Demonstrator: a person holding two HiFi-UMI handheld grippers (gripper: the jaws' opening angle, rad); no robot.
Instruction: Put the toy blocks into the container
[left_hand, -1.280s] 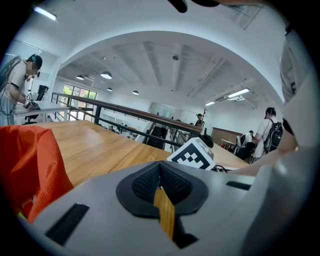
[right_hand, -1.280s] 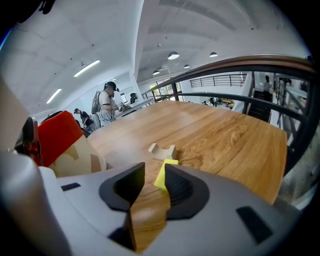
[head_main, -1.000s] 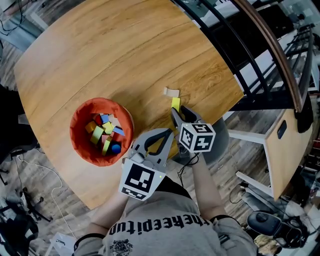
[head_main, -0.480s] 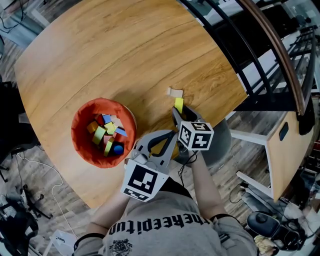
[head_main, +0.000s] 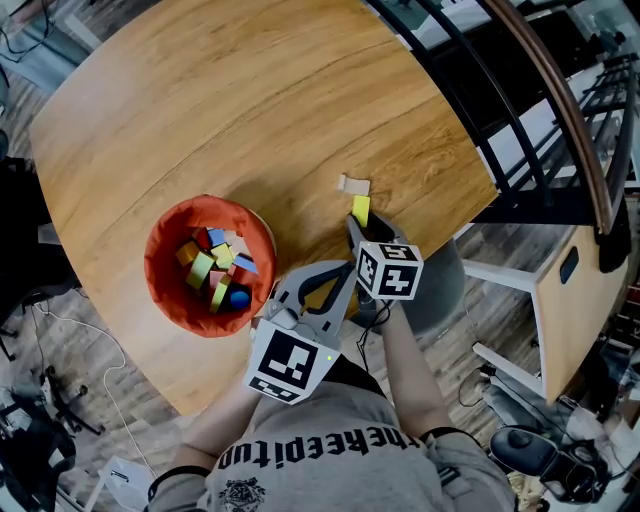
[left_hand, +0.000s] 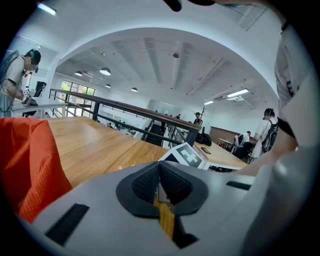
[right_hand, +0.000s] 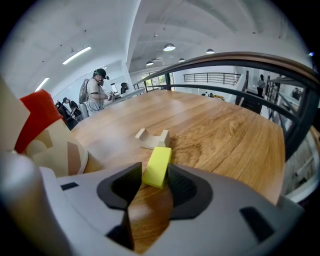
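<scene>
Head view: orange container (head_main: 160, 250) of toy blocks (head_main: 213, 268) sits on the desk (head_main: 250, 100).
Left gripper view: left tool (left_hand: 161, 187) has jaws pressed together, nothing between.
Right gripper view: right tool (right_hand: 152, 182) is clamped on a yellow block (right_hand: 157, 166) at desk level, with a beige arch block (right_hand: 152, 138) just beyond.

Shirt (head_main: 330, 442) lettering upside down, not reliably readable; nothing else legible.
</scene>
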